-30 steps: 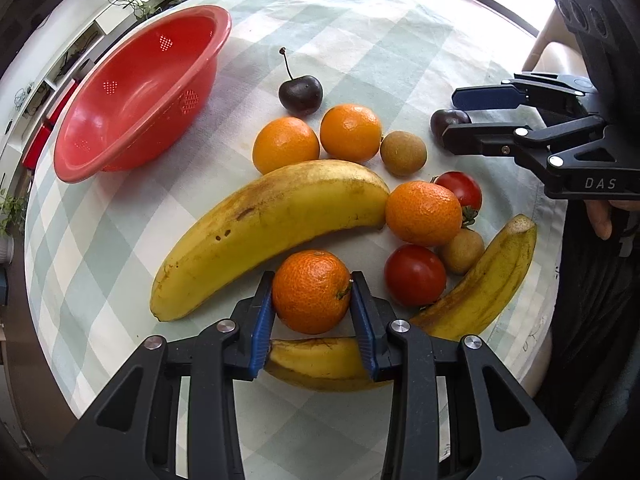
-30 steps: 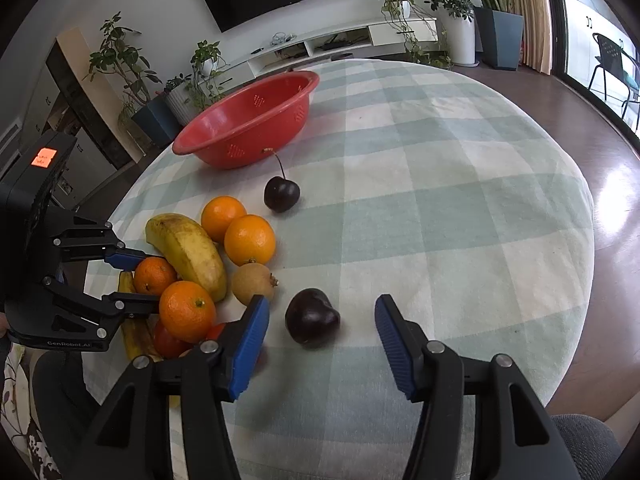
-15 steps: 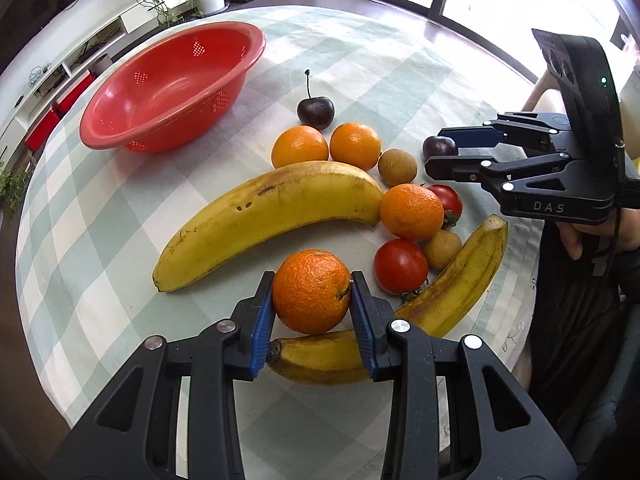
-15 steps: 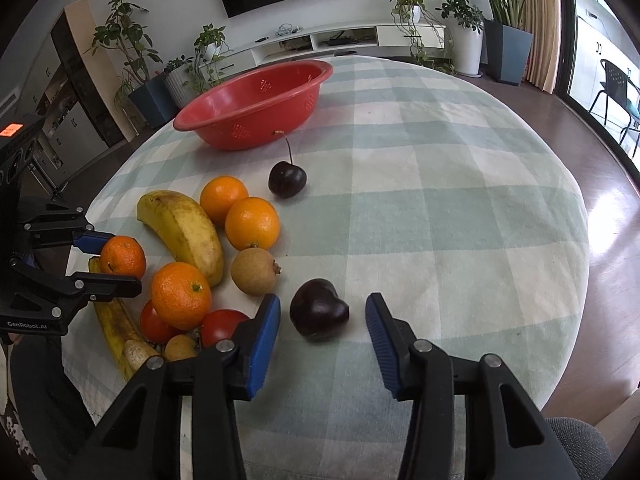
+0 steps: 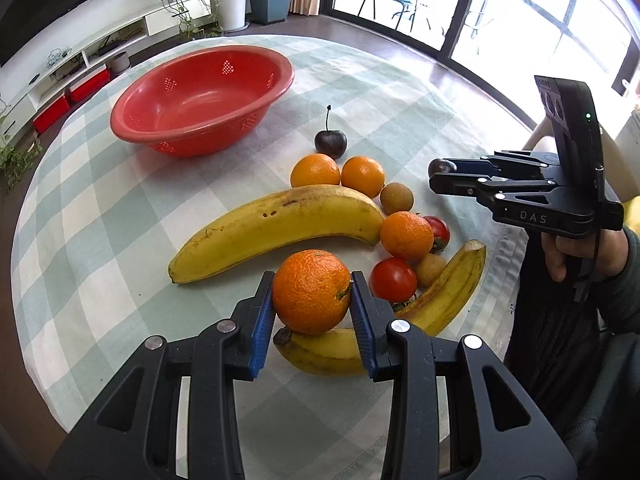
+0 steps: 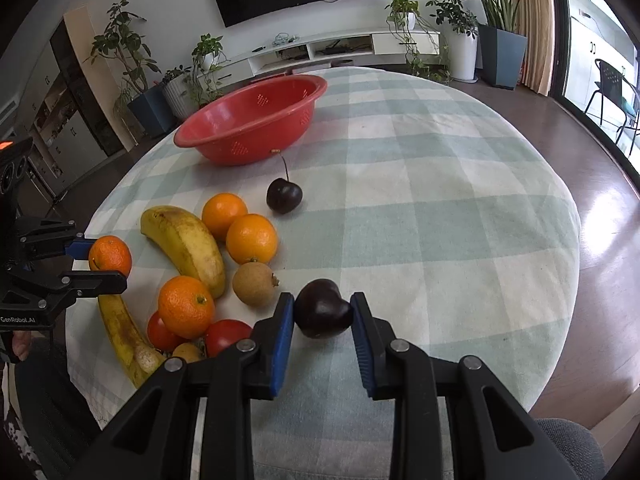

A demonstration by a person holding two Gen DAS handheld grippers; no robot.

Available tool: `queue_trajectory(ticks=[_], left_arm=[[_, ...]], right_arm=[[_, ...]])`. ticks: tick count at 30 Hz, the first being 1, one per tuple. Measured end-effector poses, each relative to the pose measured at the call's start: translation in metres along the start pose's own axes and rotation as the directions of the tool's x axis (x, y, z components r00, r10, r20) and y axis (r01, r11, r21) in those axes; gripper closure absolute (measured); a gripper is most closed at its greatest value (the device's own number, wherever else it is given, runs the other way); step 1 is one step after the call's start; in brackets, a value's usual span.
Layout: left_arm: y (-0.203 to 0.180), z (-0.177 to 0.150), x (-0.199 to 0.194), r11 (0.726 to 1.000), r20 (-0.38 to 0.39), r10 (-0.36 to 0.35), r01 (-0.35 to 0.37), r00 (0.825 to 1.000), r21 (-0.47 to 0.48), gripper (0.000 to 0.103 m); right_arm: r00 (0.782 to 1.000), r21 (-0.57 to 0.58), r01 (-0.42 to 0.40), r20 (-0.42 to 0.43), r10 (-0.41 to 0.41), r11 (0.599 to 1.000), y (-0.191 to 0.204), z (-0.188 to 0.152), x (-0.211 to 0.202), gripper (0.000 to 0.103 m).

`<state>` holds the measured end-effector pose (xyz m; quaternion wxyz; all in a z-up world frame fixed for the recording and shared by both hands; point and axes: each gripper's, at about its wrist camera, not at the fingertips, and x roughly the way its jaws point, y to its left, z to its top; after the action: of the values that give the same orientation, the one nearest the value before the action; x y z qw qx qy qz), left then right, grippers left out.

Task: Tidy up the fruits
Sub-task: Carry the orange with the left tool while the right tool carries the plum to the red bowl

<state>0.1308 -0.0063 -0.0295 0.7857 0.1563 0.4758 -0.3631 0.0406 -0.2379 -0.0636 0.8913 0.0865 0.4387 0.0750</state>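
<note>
Round table w/ checked cloth (image 6: 420, 220), living room behind. Left gripper (image 5: 312, 300) clamped on a mandarin (image 5: 311, 291), held above the banana pile. Right gripper (image 6: 323, 314), jaws just closing, now pinches the dark cherry (image 6: 323, 309). Red basket (image 5: 200, 92) sits approx 11 o'clock from the left fingers, nearer that hand.

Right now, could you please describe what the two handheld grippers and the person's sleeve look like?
Both are black plastic, scissor-like frames with silver pivot rivets and ribbed blue pads on the fingers. The right gripper bears white "DAS" lettering and a black camera block with a small green light. The left gripper reads "GenRobot.AI" and shows an orange light. The sleeve is dark grey-green.
</note>
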Motion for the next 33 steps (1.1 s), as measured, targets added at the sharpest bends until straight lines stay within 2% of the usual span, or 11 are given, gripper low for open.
queue_trajectory(ticks=[5, 8, 15, 21, 24, 28, 33], left_arm=[[0.019, 0.003, -0.017, 0.997, 0.071, 0.0, 0.006, 0.998, -0.083, 0.07], [0.03, 0.008, -0.029, 0.993, 0.111, 0.024, -0.011, 0.994, -0.116, 0.07], [0.061, 0.044, -0.058, 0.981, 0.203, 0.095, -0.057, 0.975, -0.183, 0.07], [0.086, 0.1, -0.064, 0.972, 0.247, 0.128, -0.072, 0.96, -0.223, 0.07], [0.095, 0.129, -0.049, 0.967, 0.237, 0.149, -0.091, 0.96, -0.24, 0.07], [0.104, 0.151, -0.015, 0.961, 0.186, 0.146, -0.095, 0.972, -0.259, 0.07], [0.11, 0.162, 0.026, 0.958, 0.115, 0.168, -0.135, 0.979, -0.254, 0.07]], right_arm=[[0.999, 0.032, 0.016, 0.028, -0.017, 0.999, -0.018, 0.014, -0.01, 0.072], [0.998, 0.04, 0.023, 0.051, -0.025, 0.999, -0.027, 0.029, -0.016, 0.072], [0.982, -0.013, 0.028, 0.188, -0.025, 1.0, -0.025, 0.096, -0.039, 0.072], [0.958, -0.11, -0.074, 0.268, 0.101, 0.991, 0.006, 0.161, -0.036, 0.072], [0.962, -0.159, -0.13, 0.219, 0.163, 0.979, 0.029, 0.184, -0.007, 0.072], [0.985, -0.226, -0.09, 0.122, 0.12, 0.97, 0.054, 0.195, 0.04, 0.072], [0.997, -0.268, -0.064, 0.027, 0.073, 0.961, 0.063, 0.197, 0.083, 0.072]])
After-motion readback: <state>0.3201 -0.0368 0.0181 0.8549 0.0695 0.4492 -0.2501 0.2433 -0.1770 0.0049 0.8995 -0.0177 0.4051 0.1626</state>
